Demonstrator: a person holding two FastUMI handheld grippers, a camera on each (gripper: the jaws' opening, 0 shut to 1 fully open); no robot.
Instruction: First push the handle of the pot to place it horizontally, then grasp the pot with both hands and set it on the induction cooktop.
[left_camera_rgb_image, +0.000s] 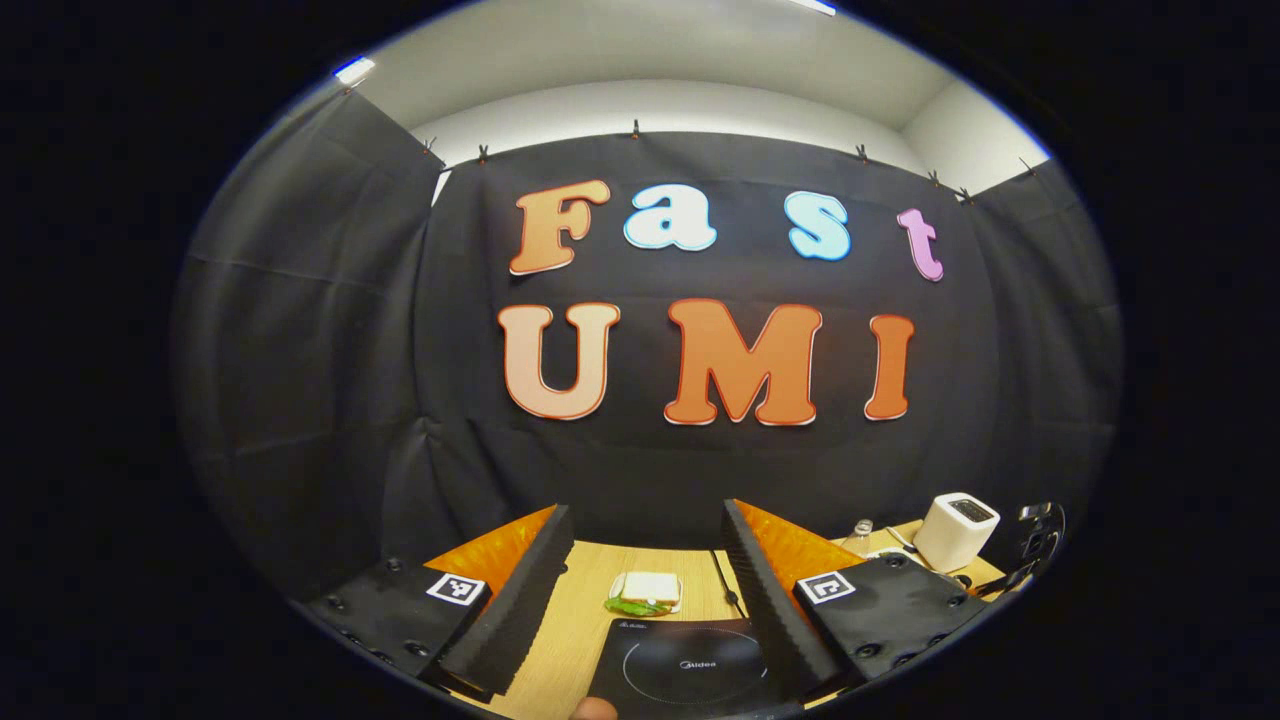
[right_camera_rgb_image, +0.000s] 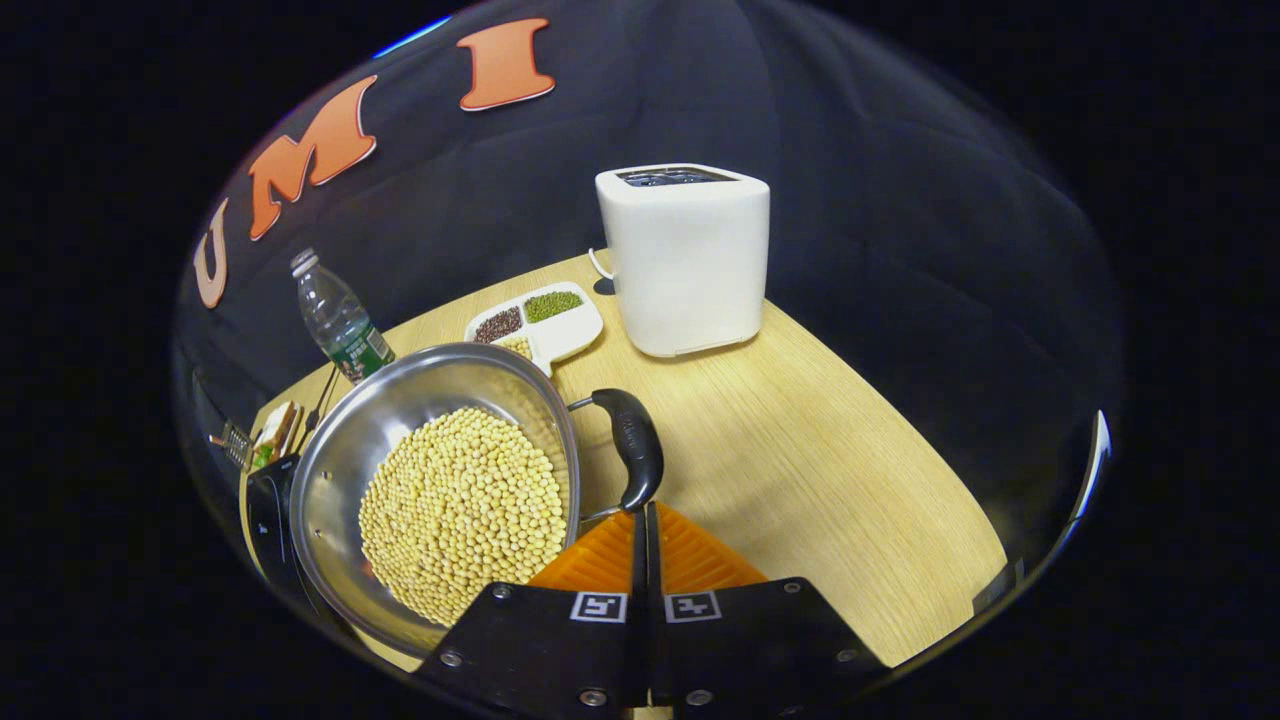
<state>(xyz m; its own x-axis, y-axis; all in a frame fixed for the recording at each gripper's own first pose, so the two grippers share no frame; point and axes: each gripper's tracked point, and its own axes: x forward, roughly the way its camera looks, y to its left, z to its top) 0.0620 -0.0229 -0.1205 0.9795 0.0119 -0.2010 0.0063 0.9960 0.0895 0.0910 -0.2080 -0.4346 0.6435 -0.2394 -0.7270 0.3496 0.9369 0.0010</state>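
Observation:
In the right gripper view a steel pot (right_camera_rgb_image: 340, 450) full of pale soybeans (right_camera_rgb_image: 460, 510) stands on the wooden table. Its black handle (right_camera_rgb_image: 632, 445) sticks out on the pot's right side. My right gripper (right_camera_rgb_image: 640, 512) is shut with nothing between its fingers, and its tips sit right at the handle's near end. The black induction cooktop (left_camera_rgb_image: 685, 670) lies low in the left gripper view, between the fingers of my left gripper (left_camera_rgb_image: 645, 510), which stands open and holds nothing. A dark edge of the cooktop (right_camera_rgb_image: 262, 520) shows at the pot's left.
A white toaster (right_camera_rgb_image: 685, 260) stands behind the pot, with a divided dish of beans (right_camera_rgb_image: 535, 320) and a water bottle (right_camera_rgb_image: 338, 320) to its left. A sandwich on a plate (left_camera_rgb_image: 648, 592) lies beyond the cooktop. Bare table (right_camera_rgb_image: 800, 450) spreads right of the handle.

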